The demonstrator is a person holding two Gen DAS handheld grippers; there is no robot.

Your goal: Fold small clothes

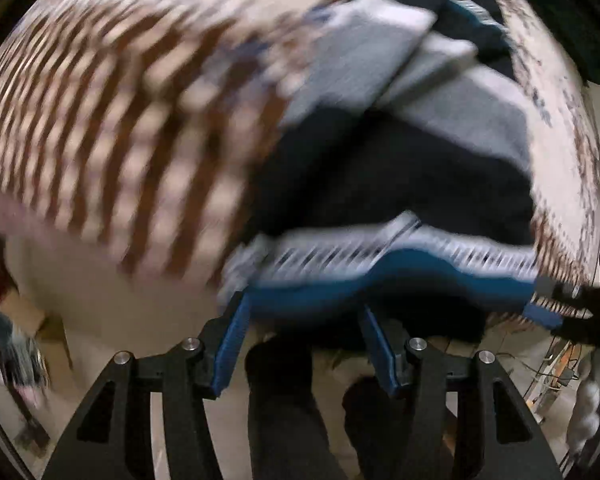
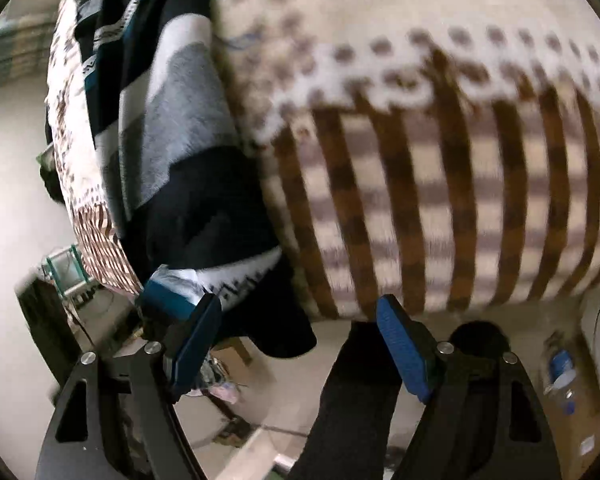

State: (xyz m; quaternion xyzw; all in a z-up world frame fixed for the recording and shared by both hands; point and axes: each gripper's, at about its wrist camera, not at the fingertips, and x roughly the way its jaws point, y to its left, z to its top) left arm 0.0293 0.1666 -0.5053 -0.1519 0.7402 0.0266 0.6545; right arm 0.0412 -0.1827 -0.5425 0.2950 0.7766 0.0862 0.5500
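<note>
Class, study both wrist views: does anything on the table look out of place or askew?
Yes. The dark garment with grey panels lies crumpled, and its waistband hangs over the edge of the checked tablecloth rather than lying flat on it.

Right gripper (image 2: 300, 320), blue-padded jaws apart, at the edge of a brown-striped cream cloth (image 2: 440, 200); dark grey-banded garment (image 2: 188, 152) lies left of the cloth.

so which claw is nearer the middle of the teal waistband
left: the left claw sits by the teal waistband near its middle; the right claw is at its end corner
</note>
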